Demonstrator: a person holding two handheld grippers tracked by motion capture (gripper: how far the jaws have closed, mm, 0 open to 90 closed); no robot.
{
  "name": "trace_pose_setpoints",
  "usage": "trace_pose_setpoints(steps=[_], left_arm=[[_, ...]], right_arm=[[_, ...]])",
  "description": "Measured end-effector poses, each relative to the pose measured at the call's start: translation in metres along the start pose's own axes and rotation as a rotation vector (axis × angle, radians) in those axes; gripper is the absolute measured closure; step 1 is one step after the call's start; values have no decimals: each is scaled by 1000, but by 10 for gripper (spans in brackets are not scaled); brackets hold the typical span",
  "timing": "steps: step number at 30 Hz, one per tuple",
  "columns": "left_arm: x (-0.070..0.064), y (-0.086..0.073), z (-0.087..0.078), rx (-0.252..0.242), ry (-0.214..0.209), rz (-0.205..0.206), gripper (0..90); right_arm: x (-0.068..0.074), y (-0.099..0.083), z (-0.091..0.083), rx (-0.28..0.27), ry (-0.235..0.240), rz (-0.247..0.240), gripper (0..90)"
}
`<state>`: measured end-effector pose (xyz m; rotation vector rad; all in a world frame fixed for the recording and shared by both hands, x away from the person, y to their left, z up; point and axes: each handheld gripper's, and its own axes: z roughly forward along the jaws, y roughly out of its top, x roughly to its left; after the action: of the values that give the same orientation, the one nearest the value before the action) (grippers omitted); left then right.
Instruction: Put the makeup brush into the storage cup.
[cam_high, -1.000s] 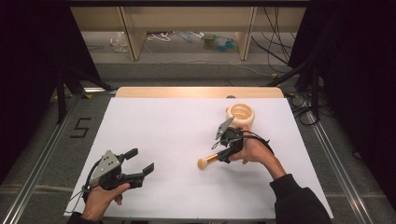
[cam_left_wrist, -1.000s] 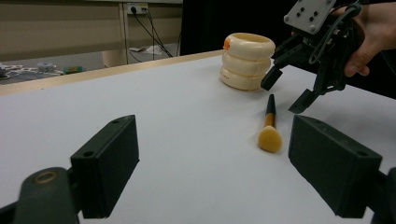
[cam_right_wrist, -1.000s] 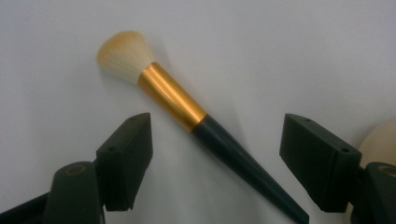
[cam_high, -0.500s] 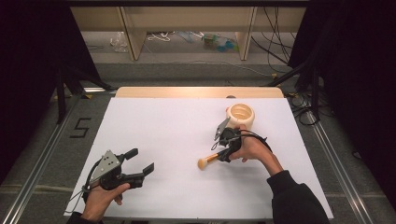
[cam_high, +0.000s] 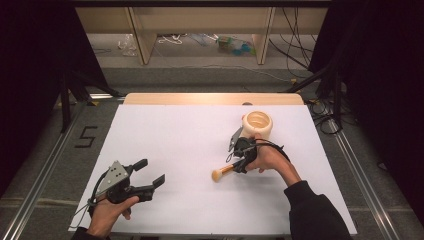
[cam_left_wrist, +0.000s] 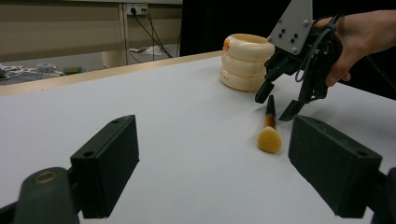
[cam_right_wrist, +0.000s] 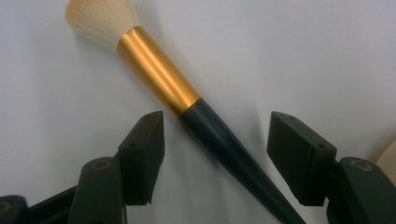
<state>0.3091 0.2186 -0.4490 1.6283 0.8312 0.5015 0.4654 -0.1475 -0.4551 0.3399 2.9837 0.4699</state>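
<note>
Cream ringed holder (cam_high: 258, 124), interior unclear

White table (cam_high: 165, 130) bears a brush (cam_high: 223, 171) (lying flat) and ridged pot (cam_high: 258, 125).

Left gripper (cam_left_wrist: 212, 163) hanging over the white table (cam_left_wrist: 177, 112) with its jaws spread wide.
Ahead of the right jaw, a brush (cam_left_wrist: 269, 130) is lying on the table; the right gripper (cam_left_wrist: 275, 102) is hovering just above its handle, jaws apart, before a cream ringed pot (cam_left_wrist: 245, 60).
</note>
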Motion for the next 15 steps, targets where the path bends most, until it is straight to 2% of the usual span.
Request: trace_pose_setpoints(steps=[15], left_arm=[[0,0,0,-2,-1,0,163]], right_arm=[[0,2,5,34,15,-14,462]])
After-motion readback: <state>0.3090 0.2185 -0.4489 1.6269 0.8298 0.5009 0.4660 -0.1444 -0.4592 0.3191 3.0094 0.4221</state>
